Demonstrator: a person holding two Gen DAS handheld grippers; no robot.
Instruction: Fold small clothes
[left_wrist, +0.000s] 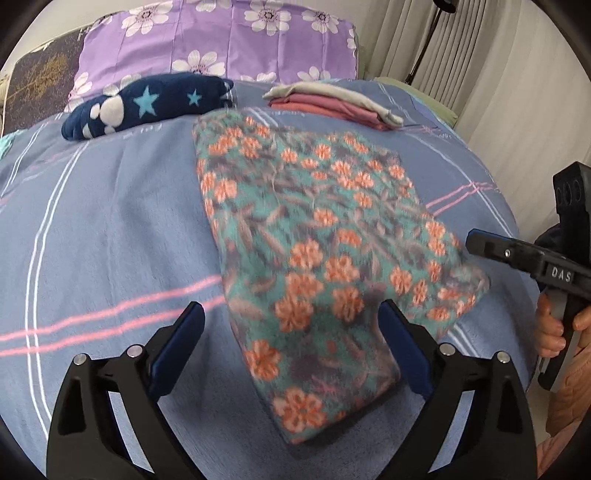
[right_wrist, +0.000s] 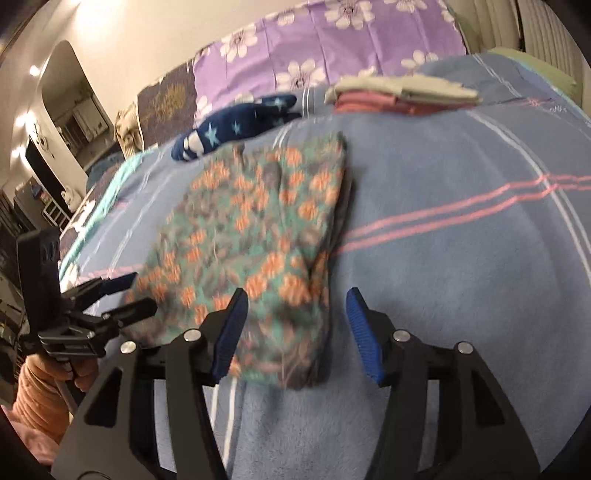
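Observation:
A folded fleece garment (left_wrist: 314, 229) in teal with orange flowers lies on the blue bed cover (left_wrist: 110, 221). My left gripper (left_wrist: 290, 310) is open over its near end, with the cloth lying between the wide jaws and neither pad pressing on it. In the right wrist view the same garment (right_wrist: 251, 229) runs away from my right gripper (right_wrist: 295, 295), which is open over its near corner; the right pad (right_wrist: 364, 332) stands clear over bare cover (right_wrist: 461, 258). Each gripper shows in the other's view: the left gripper (right_wrist: 142, 291) and the right gripper (left_wrist: 480, 242), each held by a hand.
A navy star-print garment (left_wrist: 147, 103) and a stack of folded pink and grey clothes (left_wrist: 332, 103) lie at the far side, before a purple flowered pillow (left_wrist: 221, 37). Curtains (left_wrist: 480, 55) hang beyond the bed's right edge.

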